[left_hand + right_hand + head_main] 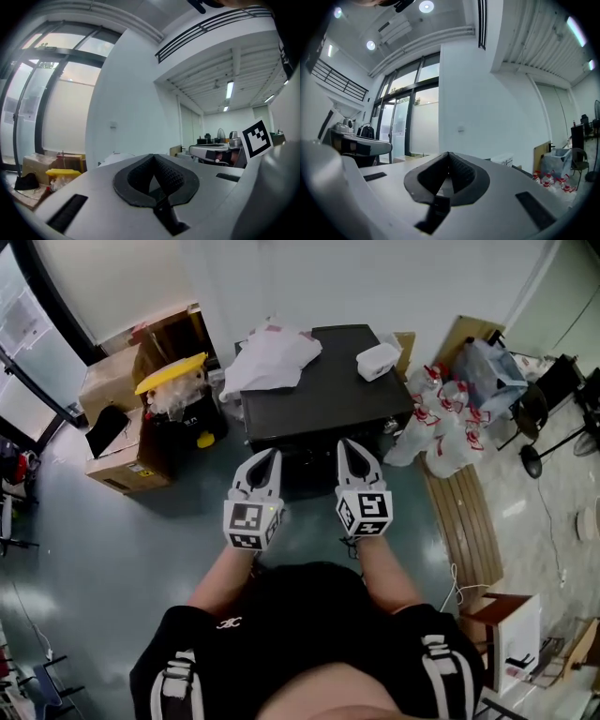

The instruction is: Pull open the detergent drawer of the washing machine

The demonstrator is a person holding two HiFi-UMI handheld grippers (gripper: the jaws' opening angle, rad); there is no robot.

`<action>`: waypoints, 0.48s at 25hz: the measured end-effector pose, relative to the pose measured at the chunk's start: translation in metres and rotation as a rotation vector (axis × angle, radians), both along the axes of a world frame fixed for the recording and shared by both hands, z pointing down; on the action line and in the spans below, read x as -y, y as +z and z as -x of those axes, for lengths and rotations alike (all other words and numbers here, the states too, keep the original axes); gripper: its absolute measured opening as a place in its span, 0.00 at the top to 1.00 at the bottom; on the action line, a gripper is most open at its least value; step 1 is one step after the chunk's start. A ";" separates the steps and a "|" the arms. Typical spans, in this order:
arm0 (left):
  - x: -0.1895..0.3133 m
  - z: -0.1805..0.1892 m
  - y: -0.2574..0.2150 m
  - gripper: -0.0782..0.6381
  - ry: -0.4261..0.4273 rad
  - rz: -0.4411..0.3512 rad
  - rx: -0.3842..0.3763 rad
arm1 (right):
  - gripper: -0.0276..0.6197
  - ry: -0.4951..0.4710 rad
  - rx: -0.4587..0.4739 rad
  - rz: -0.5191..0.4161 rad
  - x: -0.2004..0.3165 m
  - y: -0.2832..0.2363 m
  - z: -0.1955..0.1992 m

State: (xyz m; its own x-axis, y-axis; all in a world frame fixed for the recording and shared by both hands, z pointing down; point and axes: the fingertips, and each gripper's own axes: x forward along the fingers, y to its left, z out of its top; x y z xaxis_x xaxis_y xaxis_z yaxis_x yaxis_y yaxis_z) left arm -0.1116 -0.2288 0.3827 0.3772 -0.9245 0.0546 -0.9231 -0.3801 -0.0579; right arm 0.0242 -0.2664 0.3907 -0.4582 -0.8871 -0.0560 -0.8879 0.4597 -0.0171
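My head view looks steeply down from above onto the washer [323, 381], upper centre, at some distance. Each gripper view sits close behind its own jaws, facing level at the wall [131, 108]. Head and left gripper views share the yellow lid [173, 371]; head and right gripper views, the bags [441, 418].

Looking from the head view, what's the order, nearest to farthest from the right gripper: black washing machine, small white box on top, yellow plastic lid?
1. Black washing machine, directly ahead of the right gripper.
2. Small white box, on its far right corner.
3. Yellow plastic lid, far left.
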 end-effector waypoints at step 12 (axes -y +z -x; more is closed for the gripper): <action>0.054 0.031 -0.012 0.90 0.138 0.006 -0.007 | 0.95 0.174 0.021 -0.030 0.036 -0.018 0.019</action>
